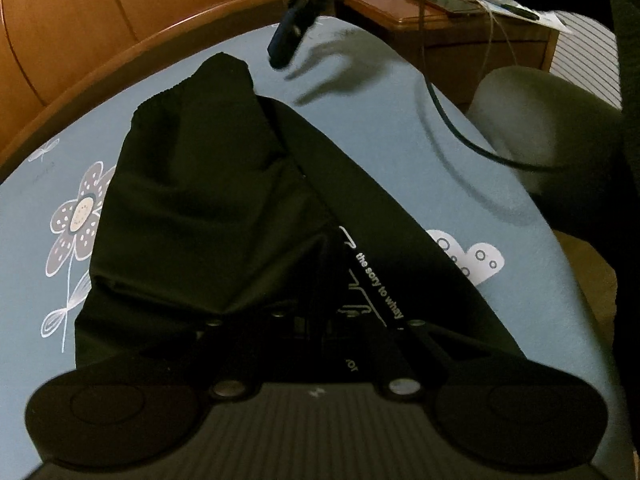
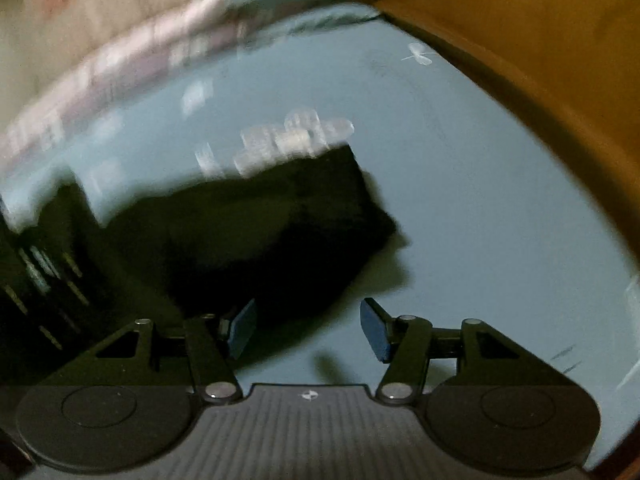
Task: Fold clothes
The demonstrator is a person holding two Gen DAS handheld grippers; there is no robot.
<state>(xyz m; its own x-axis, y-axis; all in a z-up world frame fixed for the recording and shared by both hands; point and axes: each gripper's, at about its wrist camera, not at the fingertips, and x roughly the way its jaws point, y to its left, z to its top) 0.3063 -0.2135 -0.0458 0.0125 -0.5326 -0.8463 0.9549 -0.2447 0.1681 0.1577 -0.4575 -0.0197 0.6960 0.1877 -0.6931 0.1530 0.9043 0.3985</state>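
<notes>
Left gripper pinching the black garment, right one free

My left gripper (image 1: 320, 320) clamps the black garment (image 1: 208, 208) on the blue bedsheet (image 1: 460, 184); its long axis runs away toward the wooden headboard (image 1: 80, 20), where my right gripper (image 2: 308, 328) hangs wide, empty, nearer the far end.

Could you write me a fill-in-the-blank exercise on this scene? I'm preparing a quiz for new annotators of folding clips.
1. The black fabric garment lies on a ____ bedsheet printed with flowers.
2. The right gripper has its blue-padded fingers ____, nothing between them.
3. The left gripper is shut on the ____.
4. The curved board beyond the sheet is made of ____.

Missing words: blue; open; garment; wood
</notes>
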